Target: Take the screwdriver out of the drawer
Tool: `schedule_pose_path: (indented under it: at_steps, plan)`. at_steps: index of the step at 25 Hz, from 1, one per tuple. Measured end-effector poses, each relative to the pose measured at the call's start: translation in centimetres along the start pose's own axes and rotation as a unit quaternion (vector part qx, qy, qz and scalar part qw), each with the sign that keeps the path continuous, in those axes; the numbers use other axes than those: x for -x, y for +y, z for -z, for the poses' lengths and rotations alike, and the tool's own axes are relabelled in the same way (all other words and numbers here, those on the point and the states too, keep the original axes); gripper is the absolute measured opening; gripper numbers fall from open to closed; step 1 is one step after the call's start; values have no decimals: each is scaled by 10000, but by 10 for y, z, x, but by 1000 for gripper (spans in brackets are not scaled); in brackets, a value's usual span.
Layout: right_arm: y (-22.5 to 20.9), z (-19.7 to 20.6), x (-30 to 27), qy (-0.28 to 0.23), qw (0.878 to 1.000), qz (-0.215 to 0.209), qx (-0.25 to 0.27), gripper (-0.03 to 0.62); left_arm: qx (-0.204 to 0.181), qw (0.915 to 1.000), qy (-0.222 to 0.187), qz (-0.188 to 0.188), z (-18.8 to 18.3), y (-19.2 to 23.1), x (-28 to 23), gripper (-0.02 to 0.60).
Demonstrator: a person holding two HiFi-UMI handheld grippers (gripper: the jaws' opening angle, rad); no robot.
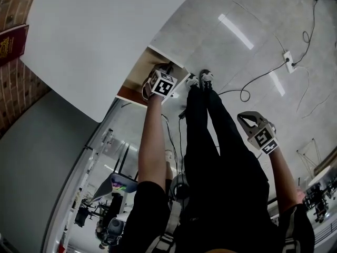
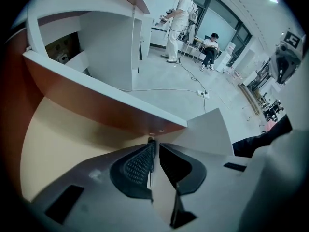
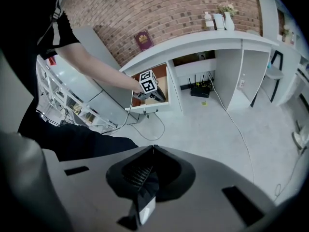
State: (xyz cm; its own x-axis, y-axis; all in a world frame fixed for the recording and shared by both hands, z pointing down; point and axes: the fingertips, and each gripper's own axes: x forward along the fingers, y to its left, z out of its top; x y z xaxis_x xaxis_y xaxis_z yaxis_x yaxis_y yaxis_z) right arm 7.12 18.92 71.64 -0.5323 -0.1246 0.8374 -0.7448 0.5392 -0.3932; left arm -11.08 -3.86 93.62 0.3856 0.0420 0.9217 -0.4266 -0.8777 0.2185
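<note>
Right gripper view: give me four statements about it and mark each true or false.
1. The drawer is open. True.
2. The left hand-held gripper reaches into the drawer. True.
3. The right hand-held gripper has its jaws wide apart. False: they are together.
4. The wall above the counter is plain white. False: it is brick.

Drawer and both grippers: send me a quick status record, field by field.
drawer: open, under the white counter
left gripper: reaching inside the drawer, jaws together
between left jaws: only a thin pale sliver, cannot tell what it is
screwdriver: not visible in any view
right gripper: away from the drawer, over the floor, jaws together, nothing held
</note>
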Motion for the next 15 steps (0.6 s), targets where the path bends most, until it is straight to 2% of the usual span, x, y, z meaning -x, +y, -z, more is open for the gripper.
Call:
schedule_pose_path:
  at_steps: [3, 5, 9, 15]
  plan:
    - [0, 5, -7, 80, 9999, -90, -11, 57, -130, 9999, 114, -5, 3, 1, -11, 28]
    - [-2, 6, -12, 124, 9998, -125, 17, 57, -138, 9998, 157, 68, 5, 0, -18, 62]
    - [-4, 9, -17, 189, 9997, -180, -3, 57, -244, 9994, 235, 64, 8, 2, -29, 86]
    - [-5, 12, -24, 297, 9993, -237, -28, 57, -450, 9977, 475, 190, 18, 7, -41, 94]
